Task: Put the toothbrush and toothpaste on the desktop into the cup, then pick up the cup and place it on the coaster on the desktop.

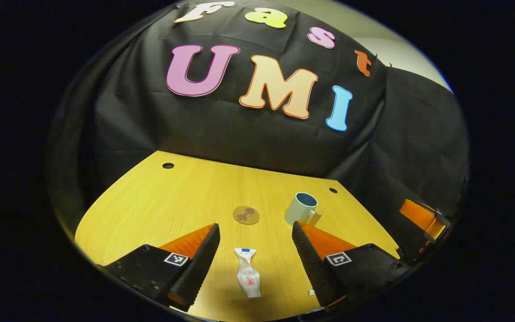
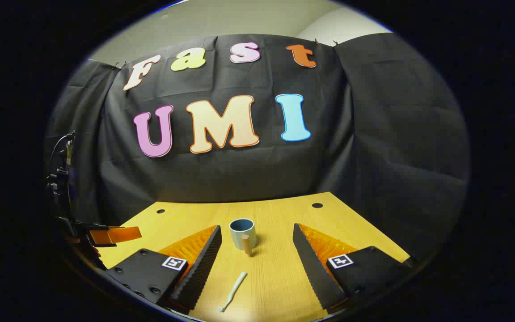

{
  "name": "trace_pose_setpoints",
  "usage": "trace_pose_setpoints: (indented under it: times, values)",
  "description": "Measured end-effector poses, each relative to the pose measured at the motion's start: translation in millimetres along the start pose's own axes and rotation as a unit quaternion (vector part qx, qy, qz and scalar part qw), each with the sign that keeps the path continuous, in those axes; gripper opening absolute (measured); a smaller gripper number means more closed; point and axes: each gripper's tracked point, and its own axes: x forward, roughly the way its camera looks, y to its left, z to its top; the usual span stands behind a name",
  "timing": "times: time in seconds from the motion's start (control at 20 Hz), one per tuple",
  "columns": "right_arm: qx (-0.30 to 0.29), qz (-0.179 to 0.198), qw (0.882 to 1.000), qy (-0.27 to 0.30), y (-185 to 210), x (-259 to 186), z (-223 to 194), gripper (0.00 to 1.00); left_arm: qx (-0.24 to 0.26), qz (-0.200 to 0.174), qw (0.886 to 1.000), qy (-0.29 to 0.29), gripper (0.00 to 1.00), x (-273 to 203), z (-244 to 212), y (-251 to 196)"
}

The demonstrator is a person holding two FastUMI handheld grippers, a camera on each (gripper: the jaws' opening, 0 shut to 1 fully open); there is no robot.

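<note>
In the left gripper view a white toothpaste tube [image 1: 247, 278] lies on the yellow wooden desktop [image 1: 159, 201] between the wide-apart fingers of my open left gripper [image 1: 255, 261]. Past it lie a round brown coaster [image 1: 246, 215] and, to its right, a grey-blue cup [image 1: 301, 208] with a wooden handle. In the right gripper view the cup [image 2: 242, 233] stands upright ahead, and a pale toothbrush [image 2: 234, 291] lies on the desktop between the fingers of my open right gripper [image 2: 255, 264]. Nothing is held by either gripper. The right gripper [image 1: 423, 219] shows at the left gripper view's right edge.
Black cloth walls close the desk off at the back and sides. Small round holes [image 1: 167, 165] [image 1: 333, 190] sit near the desk's far corners. The left gripper [image 2: 110, 235] pokes in at the left edge of the right gripper view.
</note>
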Motion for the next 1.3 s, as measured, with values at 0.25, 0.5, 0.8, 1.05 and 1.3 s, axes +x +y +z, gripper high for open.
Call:
trace_pose_setpoints:
  times: [0.25, 0.5, 0.8, 1.05, 1.3]
  values:
    - [0.004, 0.003, 1.000, 0.006, -7, 4, -2, 0.98, 0.004, 0.007, 1.000, -0.003, 0.95, 0, 0, -1]
    - [0.003, -0.001, 1.000, 0.015, -12, 7, -7, 0.98, 0.013, 0.020, 1.000, 0.006, 0.95, -5, -9, 2]
    - [0.017, 0.001, 0.999, 0.046, -12, 14, -22, 0.98, 0.031, 0.044, 0.999, 0.000, 0.95, -8, -7, 15]
    - [0.027, 0.010, 0.993, 0.118, -6, 16, -57, 0.98, 0.038, 0.062, 0.997, -0.003, 0.95, -20, -14, 30]
    - [-0.003, 0.024, 0.982, 0.188, 5, 28, -92, 0.96, 0.011, 0.096, 0.995, 0.015, 0.95, -36, -36, 57]
